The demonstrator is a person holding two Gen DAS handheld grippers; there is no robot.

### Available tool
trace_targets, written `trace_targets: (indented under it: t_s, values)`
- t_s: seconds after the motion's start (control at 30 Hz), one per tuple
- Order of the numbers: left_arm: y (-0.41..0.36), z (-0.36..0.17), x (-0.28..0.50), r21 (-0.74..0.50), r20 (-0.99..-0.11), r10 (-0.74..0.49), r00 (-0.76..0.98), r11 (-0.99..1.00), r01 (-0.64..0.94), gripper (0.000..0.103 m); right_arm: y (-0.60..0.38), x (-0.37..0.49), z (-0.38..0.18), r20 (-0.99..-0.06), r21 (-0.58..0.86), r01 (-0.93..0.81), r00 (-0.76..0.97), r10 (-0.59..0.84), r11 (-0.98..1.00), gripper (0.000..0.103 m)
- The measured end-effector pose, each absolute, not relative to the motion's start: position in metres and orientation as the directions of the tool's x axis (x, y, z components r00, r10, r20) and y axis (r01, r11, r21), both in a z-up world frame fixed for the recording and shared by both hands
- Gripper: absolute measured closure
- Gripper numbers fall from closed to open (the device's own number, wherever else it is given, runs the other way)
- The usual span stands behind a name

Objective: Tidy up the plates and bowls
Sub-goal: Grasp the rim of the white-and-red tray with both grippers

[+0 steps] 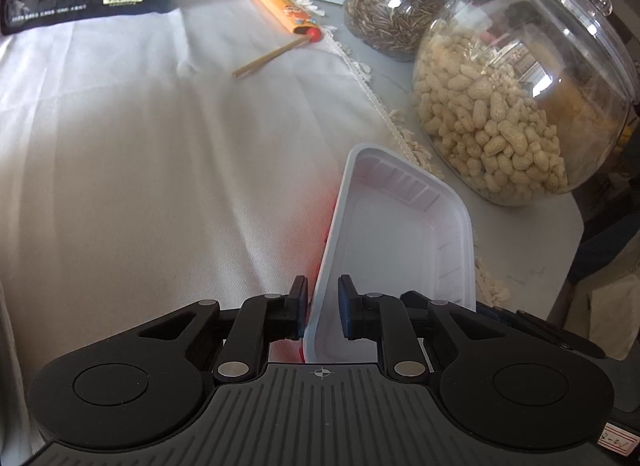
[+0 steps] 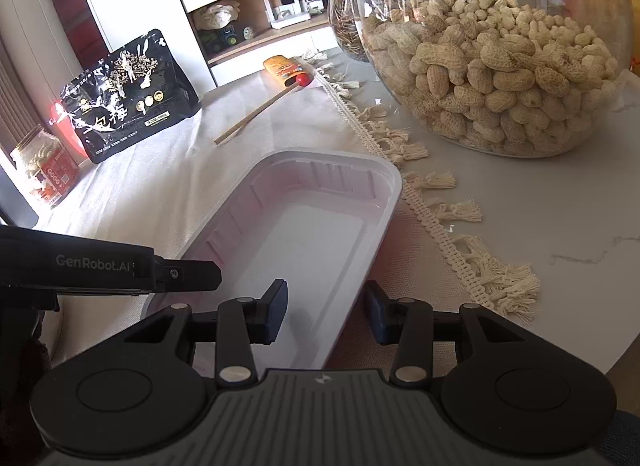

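A white rectangular plastic tray [image 1: 400,234] with a red outside lies on the white tablecloth, its long side running away from me. My left gripper [image 1: 323,306] is shut on the tray's left wall near the near corner, one pad inside and one outside. In the right wrist view the same tray [image 2: 312,234] is empty. My right gripper [image 2: 327,316] straddles its right wall, one finger inside and one outside. Its pads stand apart from the wall, so it is open. The left gripper's black body [image 2: 120,266] reaches over the tray's left rim.
A big glass jar of peanuts [image 1: 520,105] stands just right of the tray, with a jar of seeds [image 1: 392,5] behind it. Chopsticks [image 1: 272,55] in an orange sleeve, a black snack bag [image 2: 128,93] and a small red-labelled jar [image 2: 44,161] sit further back. The cloth's fringe [image 2: 440,234] runs beside the tray.
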State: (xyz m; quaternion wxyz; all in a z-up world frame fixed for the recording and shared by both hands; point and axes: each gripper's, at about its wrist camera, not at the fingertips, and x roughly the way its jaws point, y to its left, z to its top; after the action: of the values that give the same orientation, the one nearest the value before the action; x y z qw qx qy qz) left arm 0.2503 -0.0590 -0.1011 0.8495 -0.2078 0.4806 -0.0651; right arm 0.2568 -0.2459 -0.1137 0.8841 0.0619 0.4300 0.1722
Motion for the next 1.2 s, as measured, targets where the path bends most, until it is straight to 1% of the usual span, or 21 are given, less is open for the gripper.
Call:
trace_targets:
  t_s: [0.2,0.33,0.37,0.47,0.6,0.77,0.93,1.1,1.2]
  values:
    - [-0.054,-0.09,0.21,-0.357,-0.81,-0.263,0.524,0.93,-0.084,0.086,-0.239,0.251,-0.113,-0.736,0.29,-0.318,0.529,0.423,0.903,0.061]
    - [-0.052,-0.089,0.18,-0.335,-0.832,-0.278,0.48,0.941,-0.037,0.085,-0.231,0.244,-0.113,-0.732,0.313,-0.369,0.494,0.47,0.875,0.06]
    - [-0.051,-0.09,0.174,-0.336,-0.835,-0.283,0.471,0.941,-0.03,0.084,-0.228,0.241,-0.113,-0.731,0.31,-0.385,0.488,0.477,0.869,0.06]
    - [-0.046,-0.086,0.163,-0.329,-0.839,-0.278,0.467,0.944,-0.029,0.084,-0.218,0.232,-0.112,-0.731,0.288,-0.429,0.479,0.486,0.856,0.059]
    - [-0.039,-0.084,0.169,-0.31,-0.834,-0.232,0.5,0.947,-0.078,0.085,-0.215,0.226,-0.112,-0.729,0.283,-0.44,0.479,0.49,0.852,0.059]
    - [-0.039,-0.088,0.196,-0.277,-0.833,-0.169,0.526,0.952,-0.132,0.085,-0.219,0.226,-0.112,-0.726,0.294,-0.431,0.48,0.493,0.853,0.059]
    - [-0.046,-0.095,0.208,-0.25,-0.847,-0.156,0.508,0.961,-0.121,0.085,-0.224,0.228,-0.113,-0.721,0.304,-0.402,0.496,0.484,0.864,0.06]
    - [-0.046,-0.095,0.203,-0.245,-0.848,-0.153,0.508,0.962,-0.118,0.085,-0.228,0.23,-0.113,-0.715,0.32,-0.381,0.504,0.485,0.867,0.06]
    - [-0.044,-0.096,0.197,-0.262,-0.847,-0.178,0.501,0.96,-0.102,0.085,-0.221,0.225,-0.113,-0.715,0.309,-0.419,0.49,0.499,0.854,0.065]
